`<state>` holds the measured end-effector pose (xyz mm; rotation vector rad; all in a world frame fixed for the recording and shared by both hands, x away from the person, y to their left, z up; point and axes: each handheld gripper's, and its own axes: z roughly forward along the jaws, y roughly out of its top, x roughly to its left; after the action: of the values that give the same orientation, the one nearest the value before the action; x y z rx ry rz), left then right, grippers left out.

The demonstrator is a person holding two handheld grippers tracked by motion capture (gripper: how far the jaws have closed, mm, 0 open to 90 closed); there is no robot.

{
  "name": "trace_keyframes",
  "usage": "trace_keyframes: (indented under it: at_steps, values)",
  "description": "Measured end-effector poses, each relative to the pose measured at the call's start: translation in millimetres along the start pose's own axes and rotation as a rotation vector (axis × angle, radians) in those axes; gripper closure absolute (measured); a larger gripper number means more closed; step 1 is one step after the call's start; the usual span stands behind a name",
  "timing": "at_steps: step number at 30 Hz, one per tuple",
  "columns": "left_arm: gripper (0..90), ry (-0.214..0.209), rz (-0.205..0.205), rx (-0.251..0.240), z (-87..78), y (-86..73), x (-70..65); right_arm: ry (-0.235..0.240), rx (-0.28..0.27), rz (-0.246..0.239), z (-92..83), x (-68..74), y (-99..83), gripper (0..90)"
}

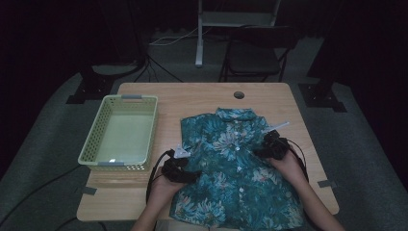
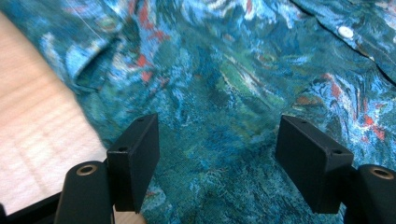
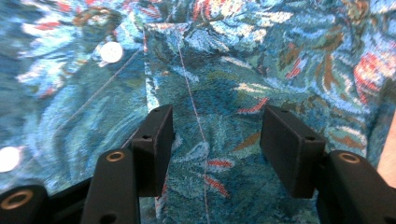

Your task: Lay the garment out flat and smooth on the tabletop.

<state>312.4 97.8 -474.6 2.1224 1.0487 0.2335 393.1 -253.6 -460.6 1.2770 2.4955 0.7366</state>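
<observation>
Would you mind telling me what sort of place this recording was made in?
Probably a lab or studio set up for recording, not a home: a lone wooden table stands on grey carpet in a dark room, with cables across the floor, a folding chair and equipment stands behind it.

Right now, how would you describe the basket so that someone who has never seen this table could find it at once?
Start from the wooden table and go to its left side. There, left of the floral shirt, sits the basket. It is pale green plastic with perforated walls and is the table's single container.
</observation>
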Motion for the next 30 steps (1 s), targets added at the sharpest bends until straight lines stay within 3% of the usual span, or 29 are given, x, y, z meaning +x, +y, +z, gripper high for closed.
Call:
trace_keyframes:
  at_steps: [11,19,24,30]
  values:
    - [33.0,0.026,0.027,-0.008,11.7,8.1,-9.1,0.017,0.001,-0.033,12.3,-26.3,19.1,42.7]
    - [33.0,0.049,0.05,-0.016,24.4,20.5,-3.1,0.013,0.025,-0.026,19.1,-43.9,32.7,41.8]
    - [33.0,0.065,0.067,-0.015,27.9,23.5,-2.8,0.007,0.025,-0.018,20.0,-46.7,34.1,41.7]
    - [29.4,0.02,0.027,-0.062,23.6,17.9,-2.4,0.035,0.035,0.002,18.9,-46.3,35.0,36.0]
